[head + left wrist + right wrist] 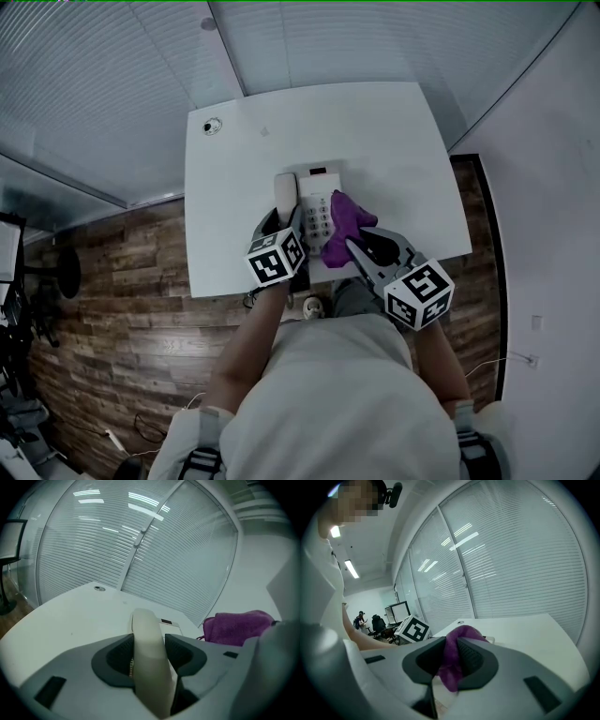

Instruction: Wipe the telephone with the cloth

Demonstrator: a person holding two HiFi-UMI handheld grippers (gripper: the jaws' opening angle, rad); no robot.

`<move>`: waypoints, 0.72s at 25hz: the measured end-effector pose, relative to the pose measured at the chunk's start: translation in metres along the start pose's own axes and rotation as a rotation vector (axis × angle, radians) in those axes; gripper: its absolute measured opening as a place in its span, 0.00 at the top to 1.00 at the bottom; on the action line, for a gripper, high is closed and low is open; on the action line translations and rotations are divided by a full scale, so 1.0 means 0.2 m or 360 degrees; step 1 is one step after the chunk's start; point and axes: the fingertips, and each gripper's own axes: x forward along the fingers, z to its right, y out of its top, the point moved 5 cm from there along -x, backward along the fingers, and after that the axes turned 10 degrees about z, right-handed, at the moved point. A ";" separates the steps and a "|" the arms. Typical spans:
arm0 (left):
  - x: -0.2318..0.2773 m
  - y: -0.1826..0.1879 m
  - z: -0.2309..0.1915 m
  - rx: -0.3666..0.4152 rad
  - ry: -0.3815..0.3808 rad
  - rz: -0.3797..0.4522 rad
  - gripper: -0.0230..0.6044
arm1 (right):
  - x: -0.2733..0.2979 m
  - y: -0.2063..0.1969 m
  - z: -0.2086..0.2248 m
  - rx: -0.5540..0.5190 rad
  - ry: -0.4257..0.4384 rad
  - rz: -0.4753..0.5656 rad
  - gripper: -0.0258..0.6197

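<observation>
Judging the wipe under way, far from done: left tongs (149,651) gripped the handset (285,192), right tongs (452,660) pinched the cloth (345,217) bunched against the keypad of the phone (319,208), which sat on the surface (394,141).

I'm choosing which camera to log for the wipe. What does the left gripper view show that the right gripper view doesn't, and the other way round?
Only the left gripper view: the cream handset clamped in the left gripper, with the telephone's display beyond.
Only the right gripper view: the right gripper pinching the purple cloth, the left gripper's marker cube, a forearm and distant monitors.
Both: that cloth, the white table and the window blinds.
</observation>
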 end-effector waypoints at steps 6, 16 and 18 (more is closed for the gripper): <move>0.03 -0.03 0.01 0.0084 0.0033 -0.0051 0.61 | 0.01 -0.01 0.02 0.0001 0.0002 -0.0010 0.83; 0.05 -0.05 0.00 -0.0004 -0.0003 -0.0122 0.61 | 0.01 0.00 0.05 -0.0013 -0.0014 -0.0010 0.83; 0.05 -0.05 0.01 0.0004 -0.0005 -0.0126 0.61 | 0.01 0.00 0.05 -0.0016 -0.0016 -0.0011 0.83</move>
